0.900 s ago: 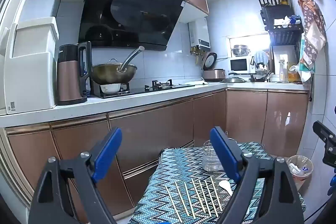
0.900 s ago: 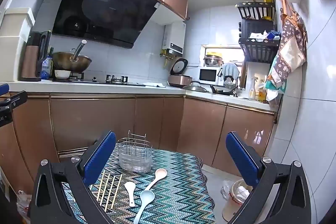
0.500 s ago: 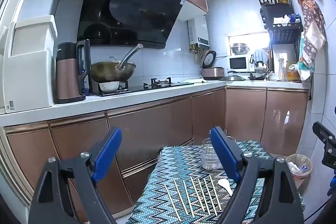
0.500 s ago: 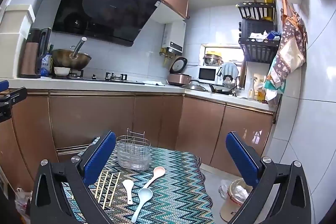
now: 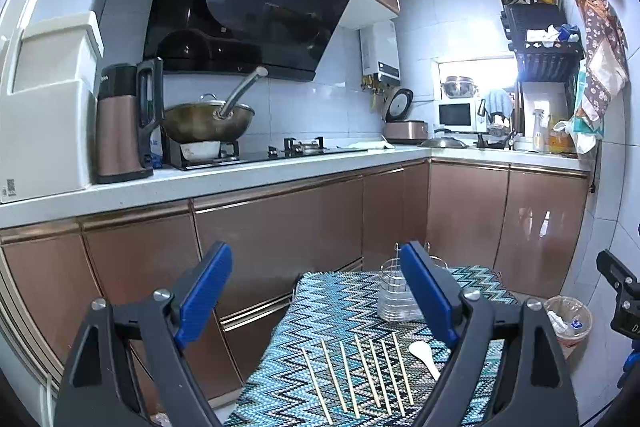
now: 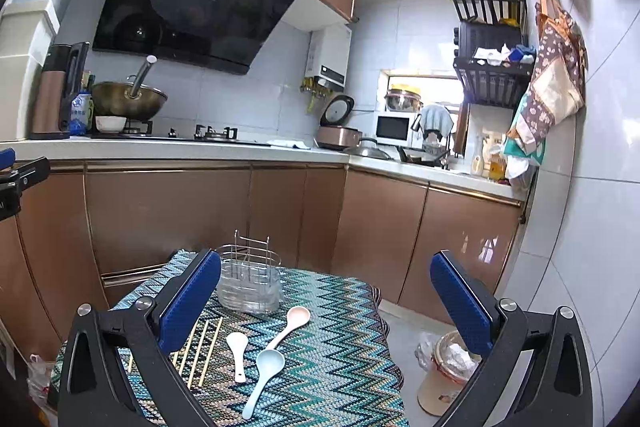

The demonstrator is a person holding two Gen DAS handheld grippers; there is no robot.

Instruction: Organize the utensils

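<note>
The left claw [image 5: 316, 297], a black plastic frame with two blue ribbed pads, is held nearly level and tipped a little downward, its jaws spread wide with nothing between the pads. The right claw [image 6: 326, 301], of the same black frame and blue pads, is tipped down by about as much, jaws likewise at full spread and gripping nothing. Each claw shows at the far edge of the other's view, so the two are held side by side, well apart.
</note>
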